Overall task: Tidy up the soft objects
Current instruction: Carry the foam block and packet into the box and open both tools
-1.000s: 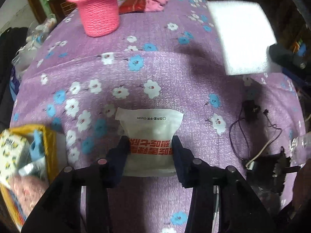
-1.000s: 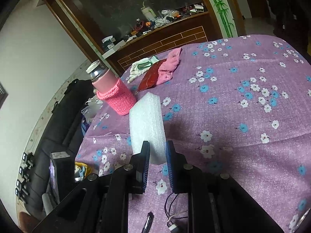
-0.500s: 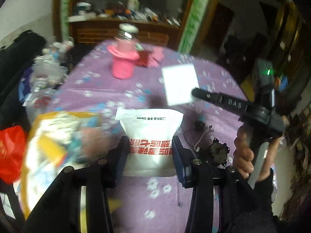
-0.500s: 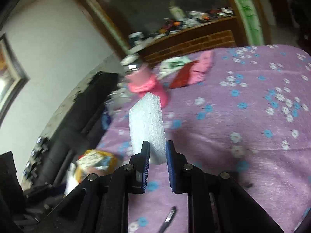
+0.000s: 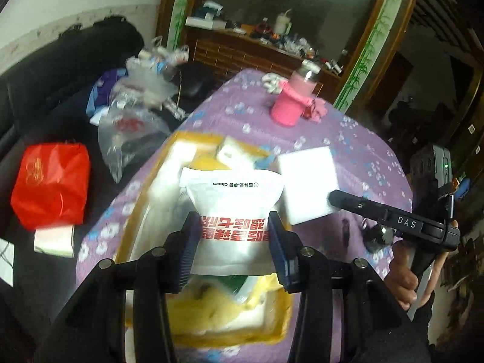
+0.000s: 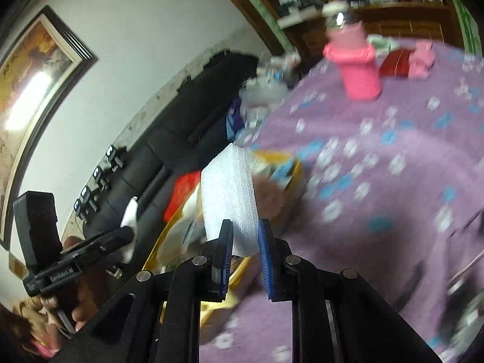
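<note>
My left gripper [image 5: 233, 227] is shut on a white glove packet [image 5: 233, 211] with red lettering and holds it above a yellow box [image 5: 272, 329] filled with soft items at the table's left edge. My right gripper [image 6: 245, 236] is shut on a white foam block [image 6: 230, 193] and holds it over the same yellow box [image 6: 298, 169]. In the left wrist view the foam block [image 5: 307, 187] and the right gripper's finger [image 5: 357, 204] show just right of the packet. In the right wrist view the left gripper's handle shows at the lower left.
A bottle in a pink knitted sleeve [image 5: 292, 103] stands at the far end of the purple flowered tablecloth [image 5: 357, 151], with a pink cloth [image 6: 420, 63] and a red packet [image 6: 393, 63] beside it. A red bag [image 5: 51, 187] and clear plastic bags [image 5: 133, 130] lie on the dark sofa at left.
Both grippers lifted their loads off the table and swung left; the glove packet and the foam block now hang over the yellow box.
</note>
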`<action>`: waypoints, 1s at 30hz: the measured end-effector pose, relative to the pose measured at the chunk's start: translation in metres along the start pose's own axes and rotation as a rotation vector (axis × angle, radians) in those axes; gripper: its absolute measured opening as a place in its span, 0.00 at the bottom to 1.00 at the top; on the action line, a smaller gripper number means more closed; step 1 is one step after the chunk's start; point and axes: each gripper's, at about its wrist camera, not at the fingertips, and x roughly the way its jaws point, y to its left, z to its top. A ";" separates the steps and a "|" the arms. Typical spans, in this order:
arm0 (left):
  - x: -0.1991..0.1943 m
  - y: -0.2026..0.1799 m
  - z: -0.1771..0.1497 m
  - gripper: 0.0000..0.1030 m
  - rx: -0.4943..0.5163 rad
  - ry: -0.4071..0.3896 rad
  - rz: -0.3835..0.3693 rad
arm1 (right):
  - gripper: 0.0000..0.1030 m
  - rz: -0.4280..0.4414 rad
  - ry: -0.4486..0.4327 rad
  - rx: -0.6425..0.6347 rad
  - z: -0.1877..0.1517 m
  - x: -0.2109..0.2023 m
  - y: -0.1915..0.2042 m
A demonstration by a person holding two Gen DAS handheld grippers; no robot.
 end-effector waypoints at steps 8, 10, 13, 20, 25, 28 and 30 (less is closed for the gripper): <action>0.012 0.025 -0.026 0.43 -0.007 0.032 0.037 | 0.16 -0.032 0.040 -0.043 -0.007 0.039 0.043; 0.015 0.026 -0.029 0.43 0.010 0.022 0.061 | 0.17 -0.084 0.065 -0.050 -0.005 0.055 0.048; 0.017 0.024 -0.033 0.48 0.029 0.005 0.051 | 0.21 -0.176 0.068 -0.080 -0.008 0.068 0.061; 0.012 0.013 -0.042 0.67 0.076 -0.082 0.159 | 0.38 -0.227 -0.009 -0.134 -0.019 0.050 0.088; 0.003 0.014 -0.047 0.69 0.067 -0.101 0.189 | 0.56 -0.307 -0.050 -0.154 -0.037 0.033 0.094; -0.001 0.014 -0.053 0.69 0.071 -0.100 0.229 | 0.61 -0.326 -0.043 -0.164 -0.051 0.028 0.101; -0.005 0.013 -0.056 0.69 0.078 -0.092 0.216 | 0.65 -0.334 -0.038 -0.177 -0.062 0.024 0.107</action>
